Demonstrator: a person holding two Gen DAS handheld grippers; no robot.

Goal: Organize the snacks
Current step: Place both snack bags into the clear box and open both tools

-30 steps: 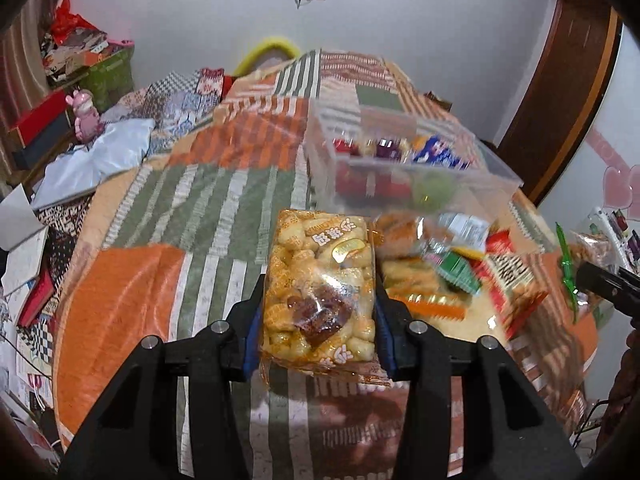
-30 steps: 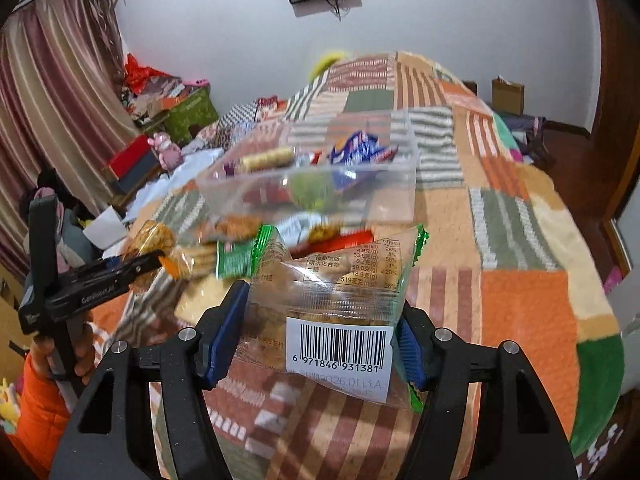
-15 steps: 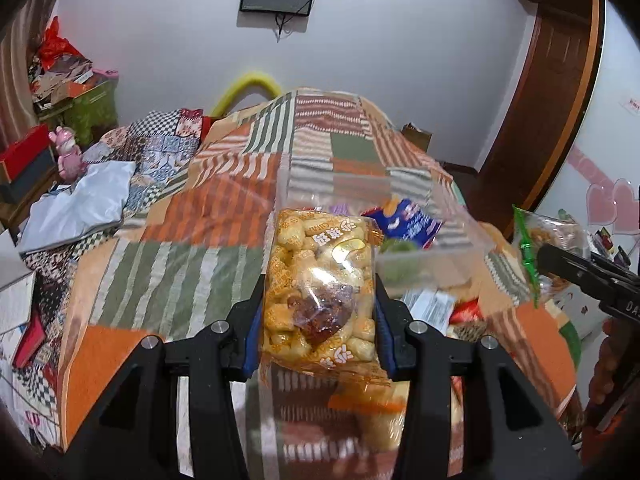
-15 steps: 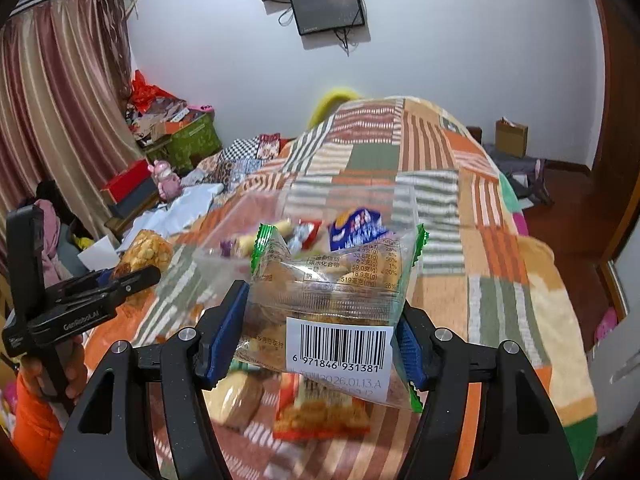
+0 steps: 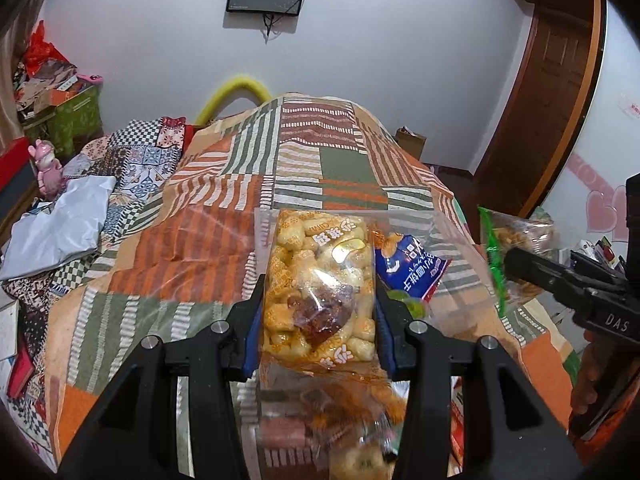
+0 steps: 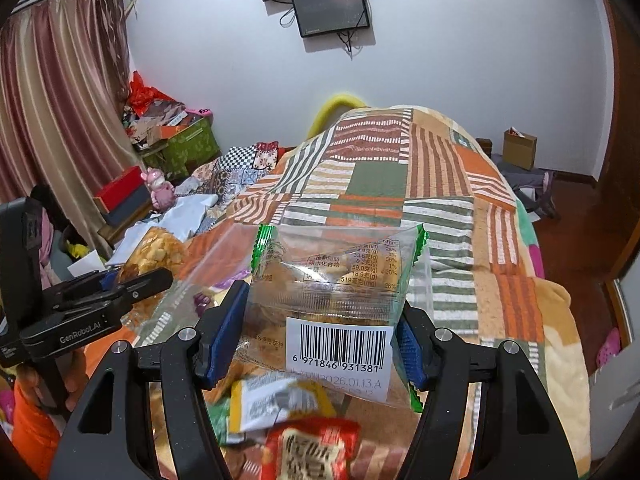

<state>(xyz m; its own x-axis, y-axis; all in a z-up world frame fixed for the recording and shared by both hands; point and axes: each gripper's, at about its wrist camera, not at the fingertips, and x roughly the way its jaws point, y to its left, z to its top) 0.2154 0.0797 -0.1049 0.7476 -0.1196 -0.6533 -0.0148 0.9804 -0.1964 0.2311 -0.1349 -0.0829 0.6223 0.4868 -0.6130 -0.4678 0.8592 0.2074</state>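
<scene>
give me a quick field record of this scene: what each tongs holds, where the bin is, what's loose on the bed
left tongs: shut on yellow puffed-snack bag
right tongs: shut on clear green-edged snack packet with barcode label
container: clear plastic bin on patchwork bedspread, just beyond both bags
in bin: blue snack packet
loose below the right tongs: red snack packet, yellow-and-white packet

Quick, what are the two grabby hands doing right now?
Left gripper: shut on the yellow snack packet.
Right gripper: shut on the clear barcode packet.
</scene>
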